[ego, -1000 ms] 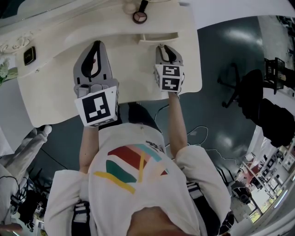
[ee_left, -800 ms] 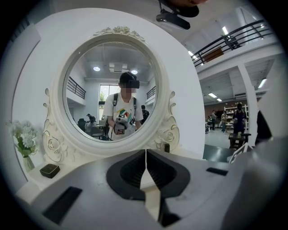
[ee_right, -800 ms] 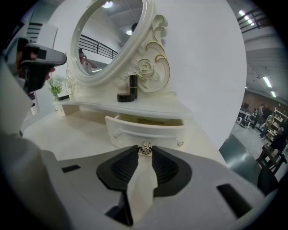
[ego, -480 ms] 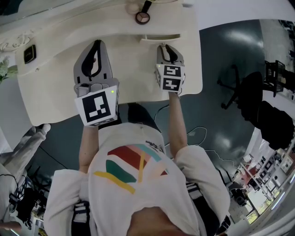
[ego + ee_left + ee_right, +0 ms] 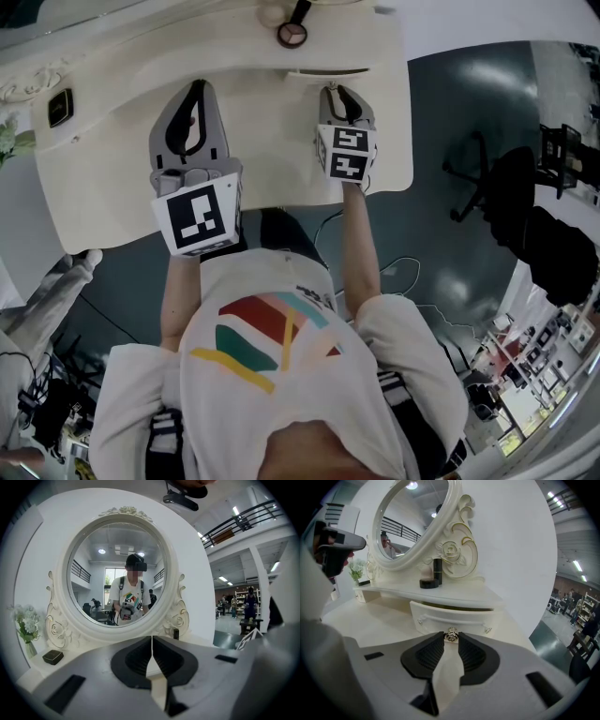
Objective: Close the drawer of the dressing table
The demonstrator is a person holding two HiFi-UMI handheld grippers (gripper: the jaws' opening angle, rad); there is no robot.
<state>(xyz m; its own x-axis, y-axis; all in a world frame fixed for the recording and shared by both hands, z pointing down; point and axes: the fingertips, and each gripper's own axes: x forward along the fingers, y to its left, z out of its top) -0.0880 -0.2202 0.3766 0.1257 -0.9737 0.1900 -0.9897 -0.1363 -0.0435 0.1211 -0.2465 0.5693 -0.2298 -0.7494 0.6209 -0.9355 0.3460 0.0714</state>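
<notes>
Your right gripper (image 5: 451, 639) has its 2 pads pinched on the small metal knob (image 5: 451, 634) of the drawer (image 5: 452, 616). That drawer sits under the raised shelf of the dressing table (image 5: 262, 141) and stands slightly out, with a dark gap showing along its top edge. Your left gripper (image 5: 152, 638) hovers over the tabletop facing the mirror (image 5: 117, 569), its jaws pressed together on nothing.

The grip is only at the very tips of the pads, so the knob could pop out if you push at an angle rather than straight in. Since the knob is the 1 point of contact, an off-axis push may skew the drawer and jam it. A hard shove could also jolt the compact (image 5: 429, 583) and the dark tube (image 5: 437, 570) on the shelf above.
</notes>
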